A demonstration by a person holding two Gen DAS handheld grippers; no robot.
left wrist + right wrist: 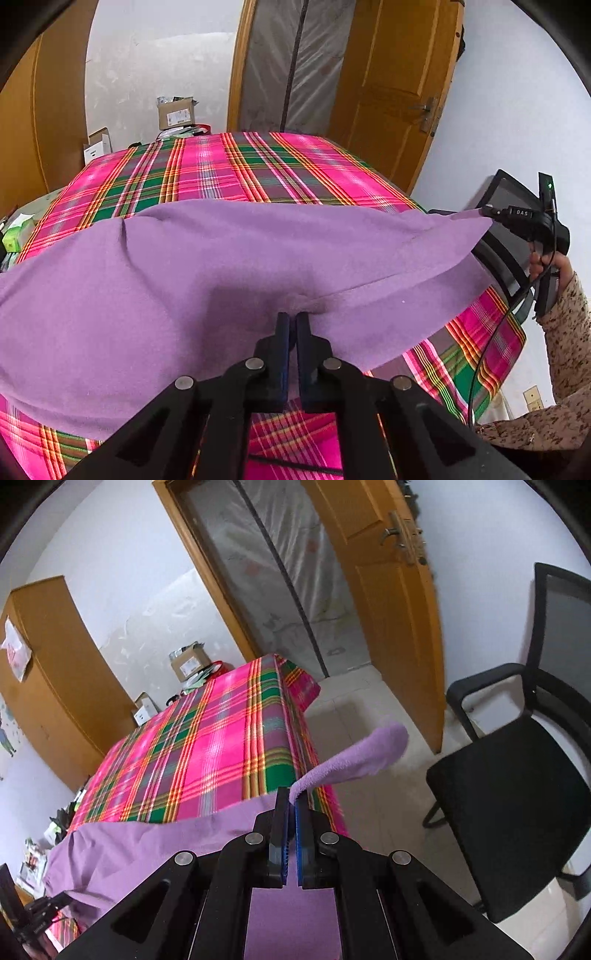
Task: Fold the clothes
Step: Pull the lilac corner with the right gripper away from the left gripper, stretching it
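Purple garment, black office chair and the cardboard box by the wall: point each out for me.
purple garment (155, 280): left wrist view, on the broad flat middle of the cloth.
black office chair (506, 797): right wrist view, on the seat cushion.
cardboard box (176, 113): left wrist view, on its front face.

The soft, matt purple fleece-like cloth garment (192, 266) lies over the smooth woven pink-and-green plaid tablecloth (236, 166); behind, a glossy orange-brown wooden door (399, 620).
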